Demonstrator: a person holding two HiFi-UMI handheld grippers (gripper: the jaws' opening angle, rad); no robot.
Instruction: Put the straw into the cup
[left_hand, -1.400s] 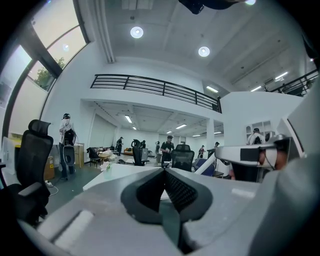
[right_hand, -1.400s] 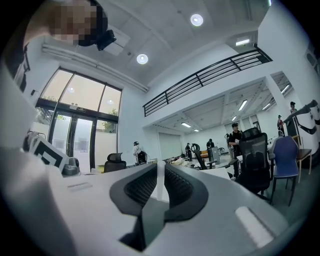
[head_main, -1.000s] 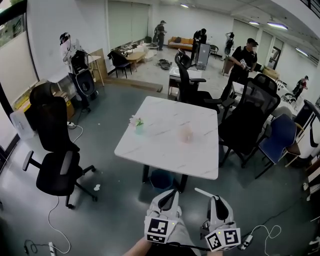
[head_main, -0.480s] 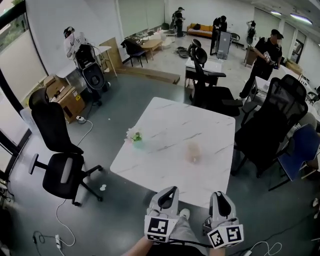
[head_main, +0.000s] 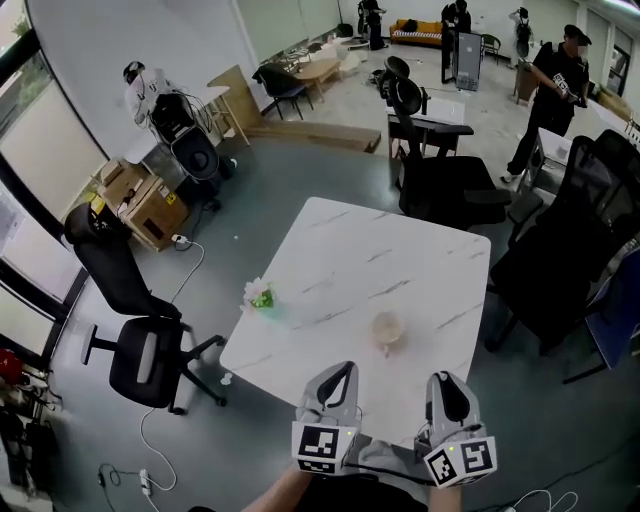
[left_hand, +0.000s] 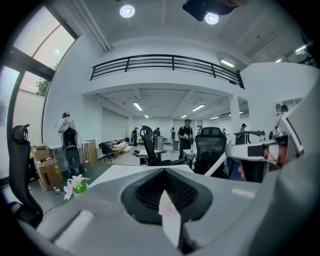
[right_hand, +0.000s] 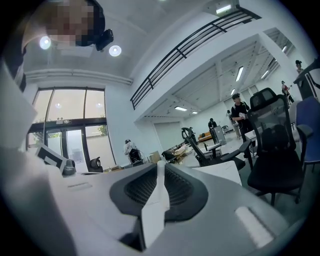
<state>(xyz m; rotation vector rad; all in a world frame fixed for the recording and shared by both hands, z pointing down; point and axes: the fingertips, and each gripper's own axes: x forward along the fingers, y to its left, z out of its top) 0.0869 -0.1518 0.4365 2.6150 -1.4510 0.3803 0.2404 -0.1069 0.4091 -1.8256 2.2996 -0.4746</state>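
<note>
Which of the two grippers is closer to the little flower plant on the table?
Left. The left gripper is below and to the right of the flower plant; the right gripper is even farther right.

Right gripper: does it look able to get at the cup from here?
Probably yes. The cup stands alone by the near edge of the table, ahead of the right gripper and slightly left; nothing lies between them.

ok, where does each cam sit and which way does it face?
Head view: on the person's head, steeply down at the white table, cup and flowers; left tool and right tool at the bottom.
Left gripper view: on the left tool, nearly level across the table; own shut jaws, plus the right tool holding the straw.
Right gripper view: on the right tool, level toward office chairs; own jaws.
Shared: all show the table.
</note>
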